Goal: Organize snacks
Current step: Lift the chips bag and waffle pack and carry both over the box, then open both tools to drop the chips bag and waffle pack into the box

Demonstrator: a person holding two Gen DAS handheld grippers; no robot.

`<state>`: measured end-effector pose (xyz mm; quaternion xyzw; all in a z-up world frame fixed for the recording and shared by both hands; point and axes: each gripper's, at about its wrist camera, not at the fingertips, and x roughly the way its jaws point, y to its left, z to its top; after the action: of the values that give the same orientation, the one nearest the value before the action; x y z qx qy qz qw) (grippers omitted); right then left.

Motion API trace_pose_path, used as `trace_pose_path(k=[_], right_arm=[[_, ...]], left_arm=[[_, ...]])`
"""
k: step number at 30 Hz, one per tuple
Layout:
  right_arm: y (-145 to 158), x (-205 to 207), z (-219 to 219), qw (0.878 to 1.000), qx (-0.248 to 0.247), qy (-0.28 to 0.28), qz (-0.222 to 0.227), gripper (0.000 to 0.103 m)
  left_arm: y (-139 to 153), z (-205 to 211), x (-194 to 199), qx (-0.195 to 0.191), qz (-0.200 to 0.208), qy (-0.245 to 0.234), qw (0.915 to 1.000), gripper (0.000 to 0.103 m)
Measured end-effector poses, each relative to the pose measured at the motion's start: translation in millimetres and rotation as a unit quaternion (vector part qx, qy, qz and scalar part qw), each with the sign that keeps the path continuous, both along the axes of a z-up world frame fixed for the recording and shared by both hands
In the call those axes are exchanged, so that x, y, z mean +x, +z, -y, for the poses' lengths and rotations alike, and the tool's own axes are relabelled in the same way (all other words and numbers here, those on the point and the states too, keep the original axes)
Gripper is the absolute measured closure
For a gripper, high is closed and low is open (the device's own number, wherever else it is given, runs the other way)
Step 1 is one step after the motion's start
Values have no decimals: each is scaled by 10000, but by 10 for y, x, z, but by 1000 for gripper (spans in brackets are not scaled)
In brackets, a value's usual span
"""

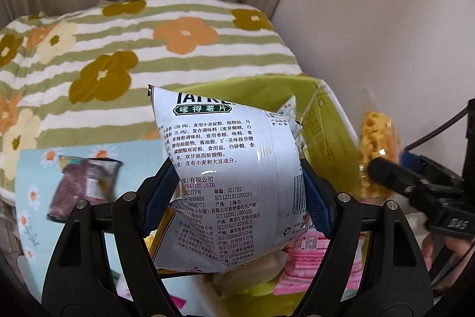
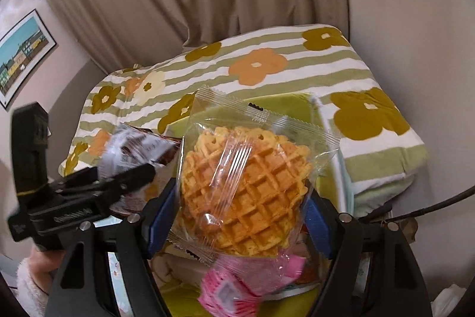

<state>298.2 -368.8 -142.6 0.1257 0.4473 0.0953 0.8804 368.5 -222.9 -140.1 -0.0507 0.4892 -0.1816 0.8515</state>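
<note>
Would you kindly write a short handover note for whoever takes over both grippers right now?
Left gripper: shut on the white chip bag, held up above the green box.
Right gripper: shut on the wrapped waffle, also lifted.
Pink packets lie below; a dark snack packet lies on the blue floral cloth.
Done: both picks. Left: probably place both, then the loose packets.

Chip bag [image 1: 234, 168] before box [image 1: 326, 121]; quilt [image 1: 118, 49] behind box.
</note>
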Motion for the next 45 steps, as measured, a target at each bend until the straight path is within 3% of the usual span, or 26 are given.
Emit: trace_pose_path(k=[3,7,13,25,27,29,38,45], right_arm=[[-37,-5,123,9999,101,-50,-16,30],[-53,-30,237,9996,263,-58,-39,30],[-127,-17,225,9992,325,193,-99,30],[-246,129,6,9983,24,576,-51,27],[-266,133,14,9986,-40,520,-19,20],[-255,131,33,9990,-116,424,85,1],[-142,-61,71,9986,-63,466,254,1],[192,-419,-334,9951,77,802,567,1]], left_arm=[[-111,154,58,36,-97,-93,9999,25],[-174,194,67,38,-174,-44,9998,1],[-155,42,-136,322,-144,145,9993,1],[15,-528,-522,343,82,713,9968,1],[42,-591,-565,321,76,762,9965,1],[80,-662,-632,321,124,819,9960,1],[205,-1120,-1063,481,253,1215,9911,1],[293,-1611,-1318,448,350,1393,9886,1]])
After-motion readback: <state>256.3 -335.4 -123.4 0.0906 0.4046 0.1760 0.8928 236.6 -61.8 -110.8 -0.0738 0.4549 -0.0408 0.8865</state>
